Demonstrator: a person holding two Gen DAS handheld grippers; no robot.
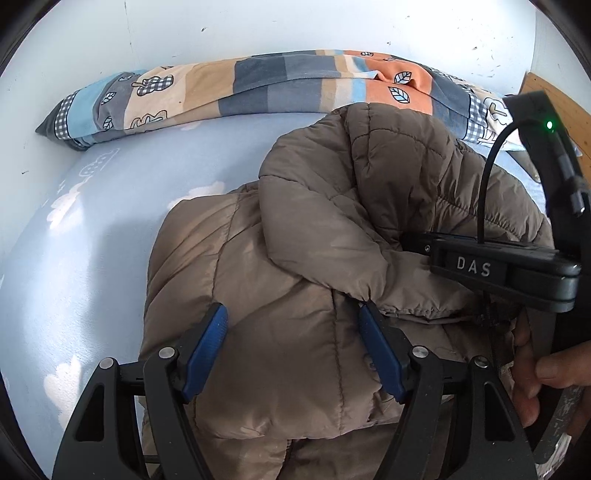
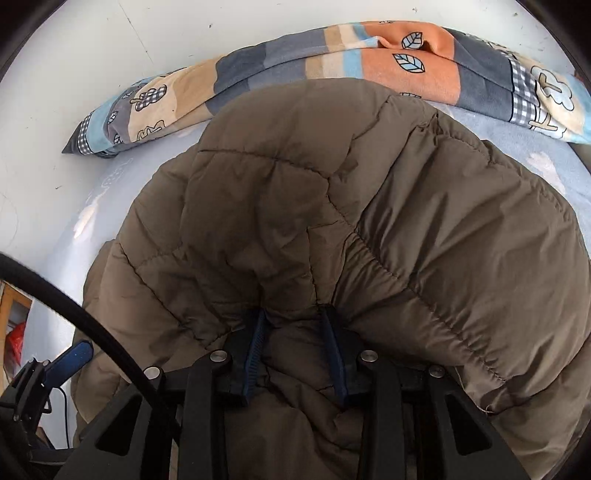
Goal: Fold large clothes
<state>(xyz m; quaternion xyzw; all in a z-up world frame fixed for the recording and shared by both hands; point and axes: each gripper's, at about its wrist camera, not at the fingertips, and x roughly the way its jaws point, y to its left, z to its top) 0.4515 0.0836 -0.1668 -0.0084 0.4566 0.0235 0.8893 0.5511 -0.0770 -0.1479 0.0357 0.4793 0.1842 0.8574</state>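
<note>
Right claw [image 2: 295,354] — blue pads [image 2: 255,354] narrowly apart, pinching a bunched fold of the brown quilted jacket [image 2: 295,192]; fabric billows up over both jaws and fills most of the right wrist view.

Left claw [image 1: 291,350] — jaws spread wide, empty, poised just over the jacket's [image 1: 295,258] near panel; whether the pads touch it cannot be told.

Jacket: lies on the pale blue cloud-print bed sheet [image 1: 92,229], partly folded, a padded section doubled over toward the left; its long axis cannot be told.

Surroundings: rolled patchwork quilt [image 1: 258,88] along the white wall [image 1: 258,26], touching the jacket's far edge. A hand [image 1: 535,373] and the black "DAS" claw body [image 1: 498,269] block the right side of the left wrist view.
</note>
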